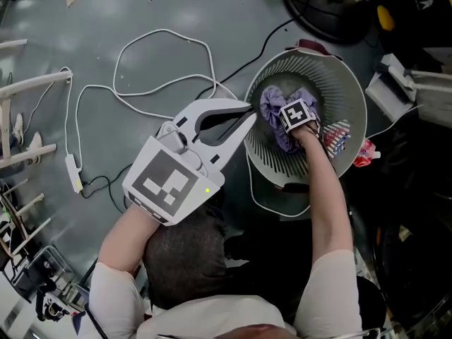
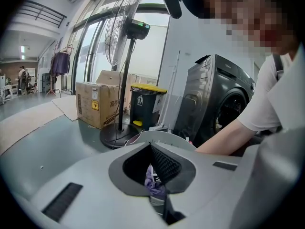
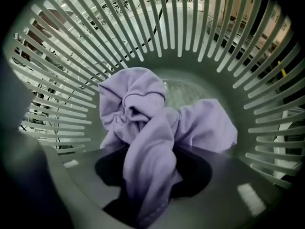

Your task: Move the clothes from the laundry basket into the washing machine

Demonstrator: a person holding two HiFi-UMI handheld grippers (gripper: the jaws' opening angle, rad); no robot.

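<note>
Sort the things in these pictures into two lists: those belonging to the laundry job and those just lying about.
Job: laundry basket, purple garment gripped by the right gripper, washing machine.
Lying about: white cable, standing fan, cardboard box, yellow-lidded bin.

Left gripper (image 2: 150, 145) with its grey jaws together and empty, pale round plastic laundry basket (image 2: 164, 137) just beyond, lilac crumpled cloth (image 2: 153, 180) below, dark grey front-loading washing machine (image 2: 224, 104) behind, tall black pedestal fan (image 2: 126, 30) to its left.
</note>
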